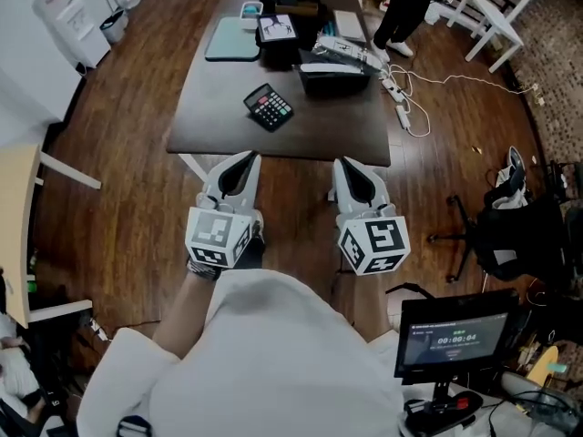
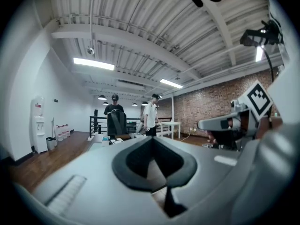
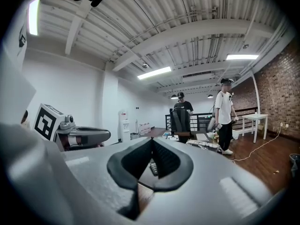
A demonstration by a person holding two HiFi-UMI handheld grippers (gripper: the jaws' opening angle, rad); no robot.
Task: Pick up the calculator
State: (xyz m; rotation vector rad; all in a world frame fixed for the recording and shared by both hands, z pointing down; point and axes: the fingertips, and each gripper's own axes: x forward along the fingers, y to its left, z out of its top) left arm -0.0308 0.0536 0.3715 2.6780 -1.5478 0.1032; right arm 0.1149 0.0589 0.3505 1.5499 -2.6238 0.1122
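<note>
The calculator (image 1: 268,107), black with red and white keys, lies tilted on the dark table (image 1: 219,121), near its front middle. Both grippers hover side by side in front of the table's near edge, over the wooden floor and apart from the calculator. My left gripper (image 1: 243,159) is shut and empty; in its own view the jaws (image 2: 153,139) meet with nothing between them. My right gripper (image 1: 350,166) is shut and empty too. Through the notch of its closed jaws (image 3: 152,140) a sliver of the calculator (image 3: 153,166) shows ahead.
A teal mat (image 1: 233,39), a black box (image 1: 333,76) and other clutter fill the table's far half. A power strip (image 1: 402,107) with a white cable lies on the floor right of the table. A person (image 1: 401,7) stands beyond it. A black office chair (image 1: 515,235) and a monitor (image 1: 453,340) are at right.
</note>
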